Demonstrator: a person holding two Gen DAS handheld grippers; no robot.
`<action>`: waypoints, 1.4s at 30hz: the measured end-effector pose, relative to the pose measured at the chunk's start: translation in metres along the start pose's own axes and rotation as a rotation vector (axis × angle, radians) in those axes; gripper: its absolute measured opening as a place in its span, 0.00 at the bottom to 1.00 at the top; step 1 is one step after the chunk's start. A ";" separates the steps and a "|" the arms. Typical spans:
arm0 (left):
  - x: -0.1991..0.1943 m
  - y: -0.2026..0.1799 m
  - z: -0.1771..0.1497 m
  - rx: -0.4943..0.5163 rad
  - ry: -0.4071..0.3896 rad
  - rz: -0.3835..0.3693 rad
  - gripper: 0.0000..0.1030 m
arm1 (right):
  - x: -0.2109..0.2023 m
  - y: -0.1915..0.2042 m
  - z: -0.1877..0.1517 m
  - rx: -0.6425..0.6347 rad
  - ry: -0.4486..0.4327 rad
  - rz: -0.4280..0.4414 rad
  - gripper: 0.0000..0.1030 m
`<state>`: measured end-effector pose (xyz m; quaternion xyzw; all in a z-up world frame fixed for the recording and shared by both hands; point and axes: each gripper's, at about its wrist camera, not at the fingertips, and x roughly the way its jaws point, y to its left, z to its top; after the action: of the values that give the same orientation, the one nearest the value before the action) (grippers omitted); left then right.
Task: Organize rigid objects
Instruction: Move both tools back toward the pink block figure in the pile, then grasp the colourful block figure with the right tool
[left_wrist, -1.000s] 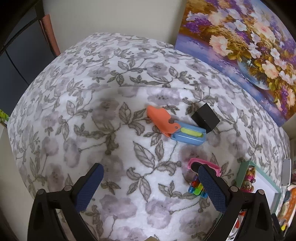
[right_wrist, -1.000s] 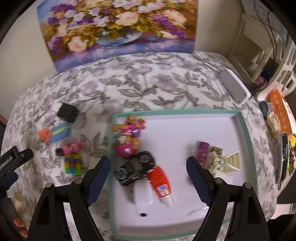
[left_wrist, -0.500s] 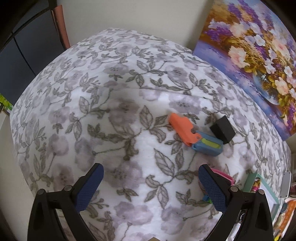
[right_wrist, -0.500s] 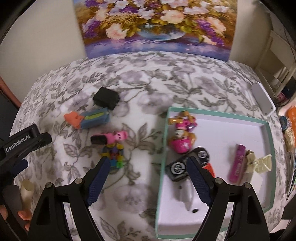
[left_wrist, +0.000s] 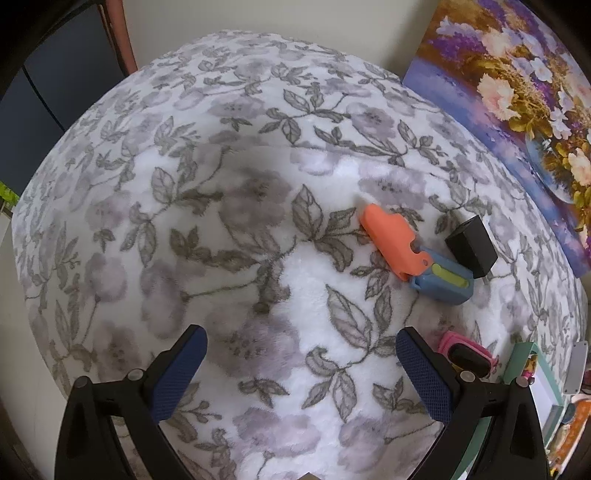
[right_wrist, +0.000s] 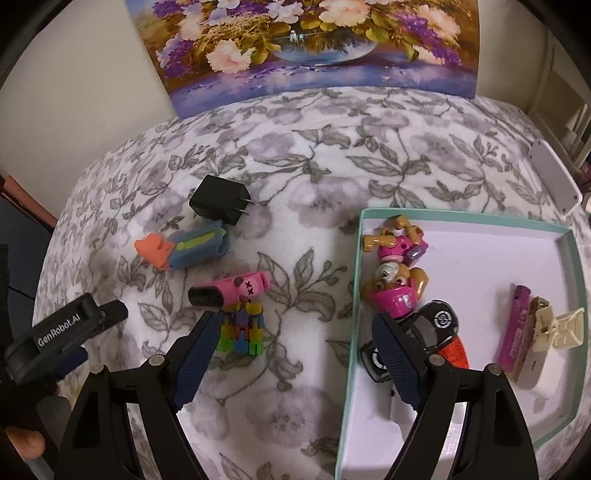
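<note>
Four loose toys lay on the plush floral cloth (right_wrist: 314, 177), which covered the whole surface and ran out of view at both wrist cameras' edges. A glossy flower painting (right_wrist: 295, 44) leaned behind it, its top cut off. The shallow teal-rimmed tray (right_wrist: 570, 258) held more things, its near corner hidden behind the right gripper (right_wrist: 295, 354), whose ribbed blue pads stood wide apart, holding nothing, above the cloth and the tray's left edge. The left gripper (left_wrist: 299, 373) likewise hung spread and empty over bare cloth; in the right view only its black side showed, with a fingertip below it. In the tray a hard plastic pup figure (right_wrist: 395, 266) lay against a black toy car (right_wrist: 413, 339) that was partly covered by a pad; an orange-red piece under the car was too hidden to name. A purple stick (right_wrist: 515, 328) and a cream clip (right_wrist: 554, 328) lay touching at the right. On the cloth sat a boxy black charger (right_wrist: 219, 199) with two prongs, touching a blue and orange toy knife (right_wrist: 184, 249); a pink tube toy (right_wrist: 229, 290) rested against a small multicoloured block cube (right_wrist: 242, 330).
</note>
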<state>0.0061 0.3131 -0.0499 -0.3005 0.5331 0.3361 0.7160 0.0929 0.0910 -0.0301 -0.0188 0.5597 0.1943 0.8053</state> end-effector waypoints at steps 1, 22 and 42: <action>0.001 -0.001 0.000 0.003 0.003 -0.003 1.00 | 0.002 0.002 0.000 -0.002 0.000 0.001 0.82; 0.027 -0.005 -0.001 -0.005 0.067 -0.049 1.00 | 0.052 0.028 -0.003 -0.014 0.088 0.031 0.73; 0.032 -0.003 -0.001 0.007 0.084 -0.039 1.00 | 0.058 0.043 -0.003 -0.073 0.076 0.004 0.48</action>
<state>0.0145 0.3161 -0.0808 -0.3223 0.5579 0.3073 0.7003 0.0929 0.1465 -0.0756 -0.0544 0.5827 0.2154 0.7818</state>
